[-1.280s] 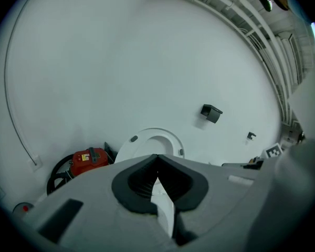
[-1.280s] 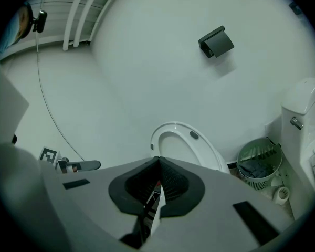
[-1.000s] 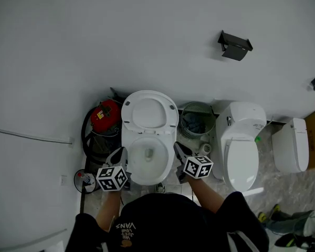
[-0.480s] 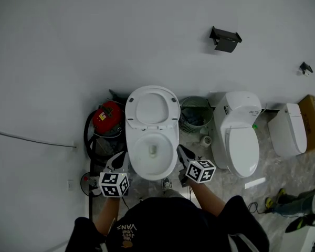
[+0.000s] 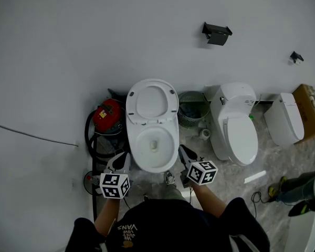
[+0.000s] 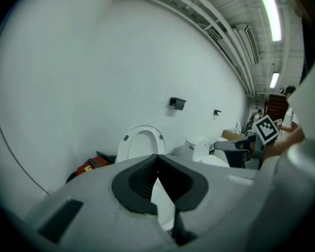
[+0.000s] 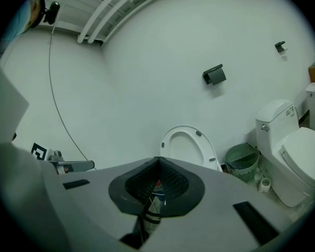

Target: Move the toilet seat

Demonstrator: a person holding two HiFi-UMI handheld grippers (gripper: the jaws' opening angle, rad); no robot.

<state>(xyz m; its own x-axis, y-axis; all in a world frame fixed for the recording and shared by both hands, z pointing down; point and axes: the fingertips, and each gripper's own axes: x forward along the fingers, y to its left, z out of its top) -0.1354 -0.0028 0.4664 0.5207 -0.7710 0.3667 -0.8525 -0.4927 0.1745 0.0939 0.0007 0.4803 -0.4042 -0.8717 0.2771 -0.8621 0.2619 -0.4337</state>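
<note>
The white toilet (image 5: 156,143) stands against the wall with its seat (image 5: 151,102) raised upright over the open bowl. Both grippers hover in front of the bowl, apart from it. My left gripper (image 5: 122,159) is at the bowl's front left and is shut with nothing in it. My right gripper (image 5: 183,151) is at the front right, likewise shut and empty. In the left gripper view the closed jaws (image 6: 157,156) point at the seat (image 6: 142,140). In the right gripper view the closed jaws (image 7: 158,159) sit below the seat (image 7: 188,144).
A red canister (image 5: 107,114) with a black hose stands left of the toilet. A green waste basket (image 5: 193,108) is on its right, then a second toilet (image 5: 237,133) with its lid down, a white unit (image 5: 282,125) and a cardboard box (image 5: 311,112). A black holder (image 5: 217,33) is on the wall.
Both grippers and the camera have drawn back from the toilet, which now sits higher and smaller in the head view. The seat stays upright, and both grippers stay shut.
</note>
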